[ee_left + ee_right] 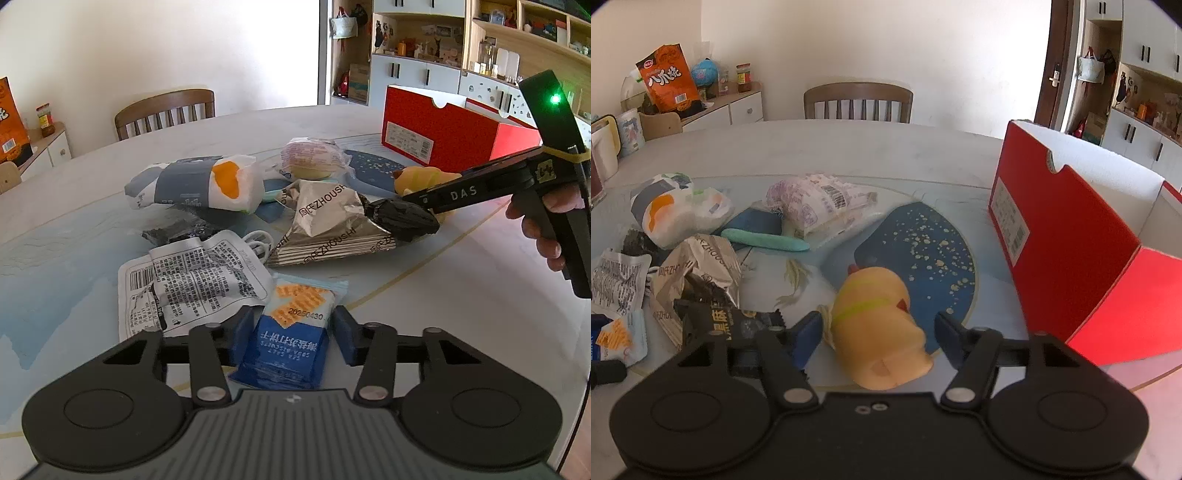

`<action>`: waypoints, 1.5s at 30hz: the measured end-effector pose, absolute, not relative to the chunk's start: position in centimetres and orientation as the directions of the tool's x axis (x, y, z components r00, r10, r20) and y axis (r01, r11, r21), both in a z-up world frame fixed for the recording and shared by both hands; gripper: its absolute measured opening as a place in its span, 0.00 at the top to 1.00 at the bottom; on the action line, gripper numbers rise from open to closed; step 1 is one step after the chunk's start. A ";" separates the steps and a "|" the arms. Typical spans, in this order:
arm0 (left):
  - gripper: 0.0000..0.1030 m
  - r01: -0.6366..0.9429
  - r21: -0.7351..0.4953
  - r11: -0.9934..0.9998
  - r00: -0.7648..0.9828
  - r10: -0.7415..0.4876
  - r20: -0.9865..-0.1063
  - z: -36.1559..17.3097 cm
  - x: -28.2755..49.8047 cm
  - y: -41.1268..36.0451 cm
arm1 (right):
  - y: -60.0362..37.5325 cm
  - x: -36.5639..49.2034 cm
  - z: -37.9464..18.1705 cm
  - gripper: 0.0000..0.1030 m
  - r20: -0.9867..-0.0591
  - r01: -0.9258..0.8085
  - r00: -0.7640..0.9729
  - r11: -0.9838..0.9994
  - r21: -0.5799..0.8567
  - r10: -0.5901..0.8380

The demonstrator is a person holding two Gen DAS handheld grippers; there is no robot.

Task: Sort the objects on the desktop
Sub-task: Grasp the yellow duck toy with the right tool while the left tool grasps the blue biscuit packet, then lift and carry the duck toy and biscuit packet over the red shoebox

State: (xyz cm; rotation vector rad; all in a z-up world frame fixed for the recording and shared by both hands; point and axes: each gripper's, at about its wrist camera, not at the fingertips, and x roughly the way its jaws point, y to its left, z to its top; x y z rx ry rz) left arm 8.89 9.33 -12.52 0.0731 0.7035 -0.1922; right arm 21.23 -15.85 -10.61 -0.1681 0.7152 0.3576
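Straddling yellow toy (879, 325), right hand-held gripper (877, 339) spread, low

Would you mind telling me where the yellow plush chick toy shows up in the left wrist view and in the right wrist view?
Left wrist view: yellow plush chick at right of centre, partly behind the right gripper.
Right wrist view: it lies low in the centre, between the open fingers.
Shared landmark: the red box, on the right in both.

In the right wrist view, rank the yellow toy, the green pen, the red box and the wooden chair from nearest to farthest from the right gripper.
1. Yellow toy, between the right gripper fingers.
2. Green pen, ahead left.
3. Red box, right side.
4. Wooden chair, beyond the table.
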 end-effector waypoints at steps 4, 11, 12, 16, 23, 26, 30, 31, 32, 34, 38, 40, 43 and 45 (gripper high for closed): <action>0.65 0.185 -0.021 0.983 0.744 -0.154 -0.650 -12.2 8.9 9.5 | -15.9 21.2 -10.7 0.47 -0.673 -0.375 0.692 0.927 -0.026 0.261; 0.65 0.172 -0.039 0.984 0.750 -0.156 -0.642 -11.5 9.2 9.5 | -16.0 21.1 -10.1 0.55 -0.670 -0.371 0.695 0.928 -0.023 0.261; 0.65 0.171 -0.040 0.984 0.749 -0.157 -0.643 -11.4 9.3 9.5 | -16.0 21.1 -10.0 0.55 -0.668 -0.371 0.697 0.928 -0.026 0.259; 0.65 0.171 -0.051 0.984 0.750 -0.164 -0.641 -10.6 9.6 9.3 | -16.1 21.1 -9.1 0.55 -0.665 -0.365 0.700 0.931 -0.022 0.259; 0.66 0.174 -0.062 0.983 0.745 -0.172 -0.645 -9.1 10.3 9.0 | -16.2 20.8 -7.4 0.55 -0.657 -0.358 0.708 0.934 -0.019 0.258; 0.65 0.186 -0.061 0.981 0.748 -0.182 -0.639 -8.4 10.6 9.0 | -16.2 20.7 -6.8 0.55 -0.653 -0.352 0.715 0.936 -0.028 0.249; 0.66 0.198 -0.066 0.978 0.750 -0.195 -0.632 -7.7 11.1 9.2 | -16.2 20.7 -6.1 0.56 -0.654 -0.343 0.718 0.939 -0.031 0.240; 0.66 0.201 -0.067 0.977 0.751 -0.198 -0.630 -7.5 11.2 9.3 | -16.2 20.6 -5.9 0.56 -0.652 -0.341 0.720 0.940 -0.033 0.238; 0.65 0.204 -0.070 0.976 0.752 -0.202 -0.627 -7.3 11.4 9.4 | -16.2 20.6 -5.6 0.56 -0.651 -0.337 0.721 0.941 -0.032 0.237; 0.66 0.209 -0.071 0.975 0.756 -0.207 -0.621 -6.9 11.7 9.5 | -16.2 20.5 -5.2 0.56 -0.649 -0.328 0.724 0.944 -0.028 0.233; 0.66 0.214 -0.078 0.974 0.762 -0.216 -0.610 -6.2 12.2 9.7 | -16.1 20.4 -4.3 0.56 -0.647 -0.315 0.729 0.949 -0.028 0.223; 0.65 0.221 -0.079 0.972 0.762 -0.223 -0.608 -5.9 12.5 9.8 | -16.1 20.4 -3.8 0.56 -0.648 -0.309 0.729 0.951 -0.025 0.220; 0.66 0.238 -0.090 0.967 0.764 -0.243 -0.598 -5.1 12.8 9.7 | -16.3 20.2 -2.9 0.56 -0.648 -0.297 0.731 0.955 -0.020 0.214; 0.66 0.254 -0.091 0.963 0.764 -0.257 -0.592 -4.5 13.1 9.6 | -16.4 20.0 -2.3 0.56 -0.644 -0.291 0.737 0.956 -0.027 0.206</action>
